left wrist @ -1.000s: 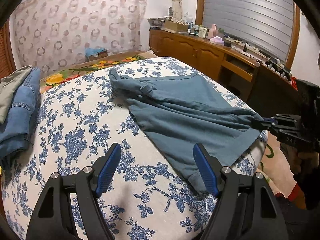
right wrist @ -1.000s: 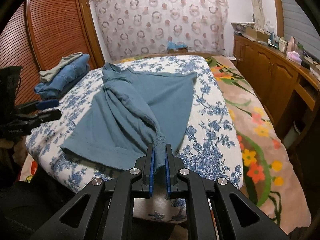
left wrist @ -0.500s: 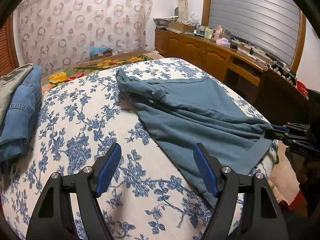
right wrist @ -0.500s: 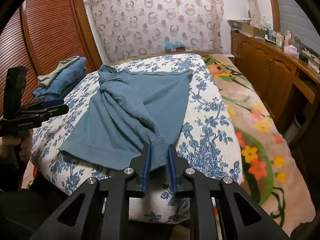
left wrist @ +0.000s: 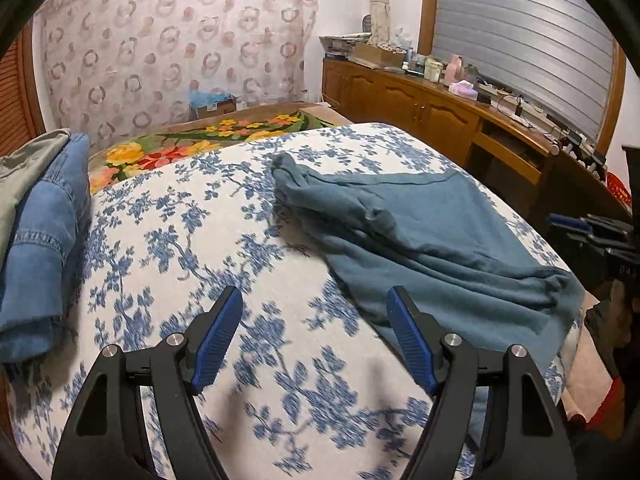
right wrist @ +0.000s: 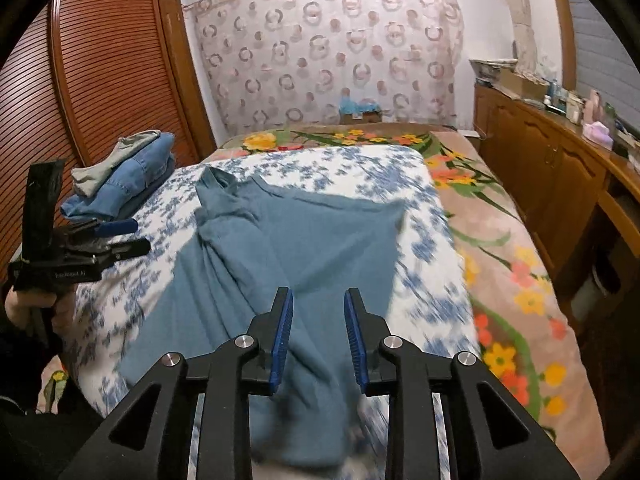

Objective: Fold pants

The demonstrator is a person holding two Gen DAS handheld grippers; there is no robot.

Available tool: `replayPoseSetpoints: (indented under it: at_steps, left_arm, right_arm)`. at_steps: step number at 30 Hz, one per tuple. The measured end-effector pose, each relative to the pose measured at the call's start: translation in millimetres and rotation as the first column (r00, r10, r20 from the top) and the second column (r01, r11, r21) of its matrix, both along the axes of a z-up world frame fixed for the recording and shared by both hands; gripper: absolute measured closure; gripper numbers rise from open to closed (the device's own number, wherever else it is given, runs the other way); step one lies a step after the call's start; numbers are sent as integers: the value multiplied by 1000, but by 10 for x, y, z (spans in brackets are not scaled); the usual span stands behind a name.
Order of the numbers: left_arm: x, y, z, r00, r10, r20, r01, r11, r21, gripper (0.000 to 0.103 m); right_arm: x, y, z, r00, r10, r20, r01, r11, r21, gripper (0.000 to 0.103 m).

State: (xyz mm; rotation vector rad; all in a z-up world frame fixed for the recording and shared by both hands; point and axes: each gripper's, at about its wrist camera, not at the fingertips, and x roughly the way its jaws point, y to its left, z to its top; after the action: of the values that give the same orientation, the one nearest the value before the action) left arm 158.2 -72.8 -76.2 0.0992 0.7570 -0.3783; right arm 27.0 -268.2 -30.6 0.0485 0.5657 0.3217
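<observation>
Both tongs free: right tongs (right wrist: 318, 334) opening over pants (right wrist: 296, 248), which stretch toward 11 o'clock; left tongs (left wrist: 314, 336) gape, pants at 2 o'clock.

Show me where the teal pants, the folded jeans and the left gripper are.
teal pants (right wrist: 320, 240): right wrist view, flat middle.
folded jeans (left wrist: 44, 240): left wrist view, top fold.
left gripper (left wrist: 314, 336): left wrist view, between fingertips.

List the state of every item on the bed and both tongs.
Teal pants: spread on the bed, rumpled, not folded.
Jeans: folded, stacked at the bed's edge.
Grey garment: folded, atop the jeans.
Left tongs: open, empty.
Right tongs: opening, pants cloth lies between them.
</observation>
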Motion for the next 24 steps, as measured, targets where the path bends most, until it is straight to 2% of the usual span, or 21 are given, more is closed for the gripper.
replayPoseSetpoints:
  at_steps: [3,7,14,24]
  left_arm:
    - [113,26,-5,1000,-2,0,2,1000,8,28]
    - [270,62,-15,1000,13,-1,-13,1000,19,28]
    - [438,140,-53,1000,21,-3,-21,1000,17,28]
    - [448,268,-69,999,35,-15,-35,999,-26,28]
  right_arm:
    - [159,171,54,999,37,8,-37,999,-9,75]
    - [363,396,127,997,78,24,-77,996,-34,58]
    - [714,656,128,993,117,5,-117,992,-50,58]
    - [1094,957,52,978,204,-53,-208,975,-74,58]
